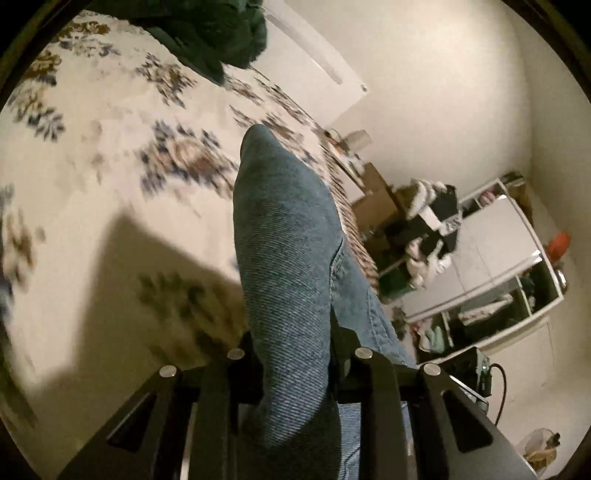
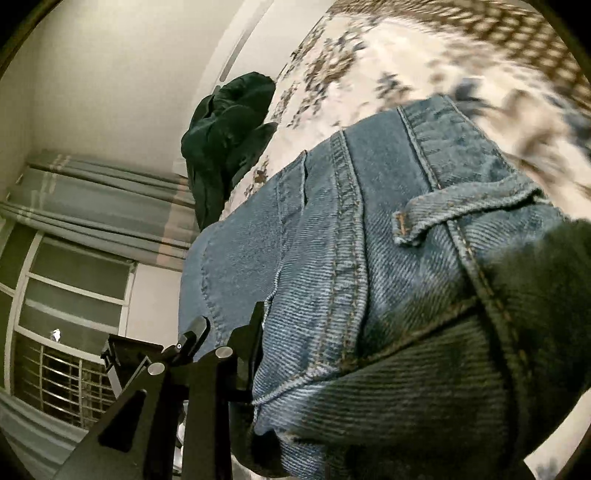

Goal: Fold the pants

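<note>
Blue denim pants (image 1: 284, 251) hang from my left gripper (image 1: 295, 354), which is shut on a fold of the fabric and holds it above a floral bedspread (image 1: 110, 147). In the right wrist view the pants' waistband and belt loop (image 2: 424, 221) fill the frame. My right gripper (image 2: 258, 332) is shut on the denim; only its left finger (image 2: 255, 328) shows, the other is hidden under the cloth. The views are motion-blurred.
A dark green garment (image 1: 214, 33) lies at the far end of the bed; it also shows in the right wrist view (image 2: 229, 136). White shelves with clutter (image 1: 480, 258) stand beside the bed. Grey curtains (image 2: 103, 206) and a barred window (image 2: 66, 332) are at left.
</note>
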`<act>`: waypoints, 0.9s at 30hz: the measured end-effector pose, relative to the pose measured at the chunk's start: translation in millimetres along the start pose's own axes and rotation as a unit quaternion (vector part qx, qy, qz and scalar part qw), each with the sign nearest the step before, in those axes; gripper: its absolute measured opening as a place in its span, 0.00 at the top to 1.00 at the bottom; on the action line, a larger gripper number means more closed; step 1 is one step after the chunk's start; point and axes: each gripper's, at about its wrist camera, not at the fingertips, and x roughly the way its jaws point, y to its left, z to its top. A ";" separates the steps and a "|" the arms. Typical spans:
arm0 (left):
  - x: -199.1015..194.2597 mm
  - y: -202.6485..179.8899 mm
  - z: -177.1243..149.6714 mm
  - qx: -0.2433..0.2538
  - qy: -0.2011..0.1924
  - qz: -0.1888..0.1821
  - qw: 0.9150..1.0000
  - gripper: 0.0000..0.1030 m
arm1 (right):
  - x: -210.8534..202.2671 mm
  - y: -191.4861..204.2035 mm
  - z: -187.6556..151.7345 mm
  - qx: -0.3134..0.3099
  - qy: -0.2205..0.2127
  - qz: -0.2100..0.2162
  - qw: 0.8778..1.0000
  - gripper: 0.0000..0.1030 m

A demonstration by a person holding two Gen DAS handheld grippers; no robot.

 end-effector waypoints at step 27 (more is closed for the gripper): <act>41.4 110.0 45.7 0.114 0.134 0.308 0.935 0.20 | 174.0 31.7 12.4 -0.080 0.076 -0.332 0.937 0.00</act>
